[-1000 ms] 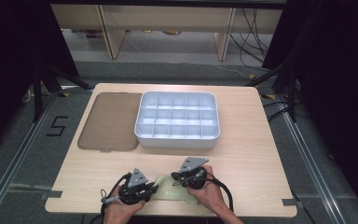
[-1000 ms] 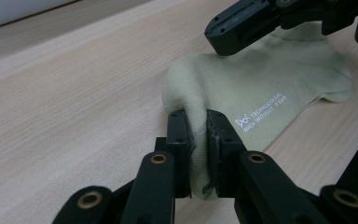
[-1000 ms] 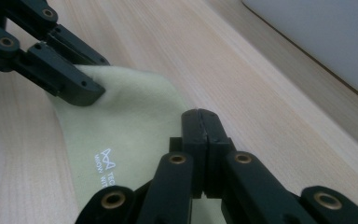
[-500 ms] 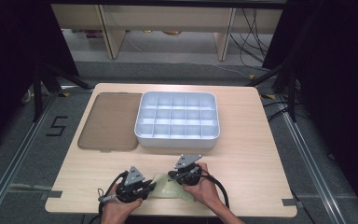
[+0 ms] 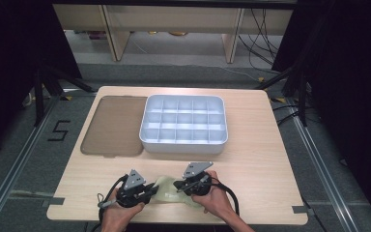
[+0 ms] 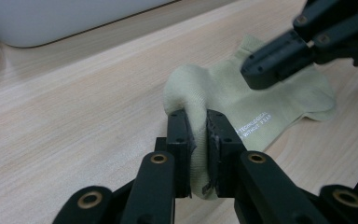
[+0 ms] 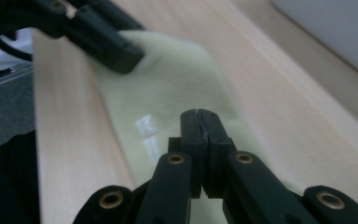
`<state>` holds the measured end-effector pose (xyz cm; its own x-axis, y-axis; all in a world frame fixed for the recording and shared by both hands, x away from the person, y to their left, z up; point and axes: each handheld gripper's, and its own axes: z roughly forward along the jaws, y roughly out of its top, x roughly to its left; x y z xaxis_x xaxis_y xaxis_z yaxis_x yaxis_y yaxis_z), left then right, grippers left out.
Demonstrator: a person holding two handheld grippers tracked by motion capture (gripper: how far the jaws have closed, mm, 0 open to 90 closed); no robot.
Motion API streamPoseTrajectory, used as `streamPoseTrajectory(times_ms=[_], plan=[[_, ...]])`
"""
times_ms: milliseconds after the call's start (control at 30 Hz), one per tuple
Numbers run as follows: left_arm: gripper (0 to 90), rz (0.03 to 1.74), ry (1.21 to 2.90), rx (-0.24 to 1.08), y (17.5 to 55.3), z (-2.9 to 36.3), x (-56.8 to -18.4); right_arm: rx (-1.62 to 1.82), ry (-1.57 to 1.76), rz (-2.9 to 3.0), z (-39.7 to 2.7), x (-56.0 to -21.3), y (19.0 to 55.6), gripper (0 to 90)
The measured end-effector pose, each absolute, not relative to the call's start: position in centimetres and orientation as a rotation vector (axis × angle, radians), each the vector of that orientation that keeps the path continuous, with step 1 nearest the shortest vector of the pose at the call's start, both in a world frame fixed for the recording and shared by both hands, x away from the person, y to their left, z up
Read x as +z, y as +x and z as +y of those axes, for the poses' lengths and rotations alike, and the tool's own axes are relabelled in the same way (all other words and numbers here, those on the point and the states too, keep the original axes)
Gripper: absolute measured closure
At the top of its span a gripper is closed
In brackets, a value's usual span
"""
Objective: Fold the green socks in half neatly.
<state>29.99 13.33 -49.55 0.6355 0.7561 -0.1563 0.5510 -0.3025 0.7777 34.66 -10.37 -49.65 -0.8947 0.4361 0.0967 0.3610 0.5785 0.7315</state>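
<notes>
Lying at the tabletop's (image 5: 251,164) near edge, the pale green sock (image 6: 242,100) is being pinched by both jaw pairs, left hand-held gripper (image 6: 198,140) clamped on bunched fabric, right hand-held gripper (image 7: 200,140) shut on its edge, while the compartment tray (image 5: 183,123) is being left unfilled.

sock (image 5: 166,192) on table (image 5: 265,159) | tray (image 5: 183,123) behind | lid (image 5: 113,125) left of tray

A pale yellow-green sock (image 6: 223,93) with small white lettering was seen; black grippers, light wood table (image 5: 270,159), pale grey tray (image 5: 183,145), brown lid (image 5: 113,125).
</notes>
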Motion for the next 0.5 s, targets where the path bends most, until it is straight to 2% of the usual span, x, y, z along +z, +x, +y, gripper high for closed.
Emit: streamPoseTrajectory(times_ms=[367, 500], plan=[[80.4, 1.028, 2.018, 0.322, 30.0, 13.5, -49.4, 1.18, 0.608, 2.797, -9.5, -51.2, 32.8, 89.6], [80.4, 1.007, 2.022, 0.316, 30.0, 13.6, -49.3, 1.195, 0.614, 2.789, -9.9, -50.7, 33.1, 88.4]])
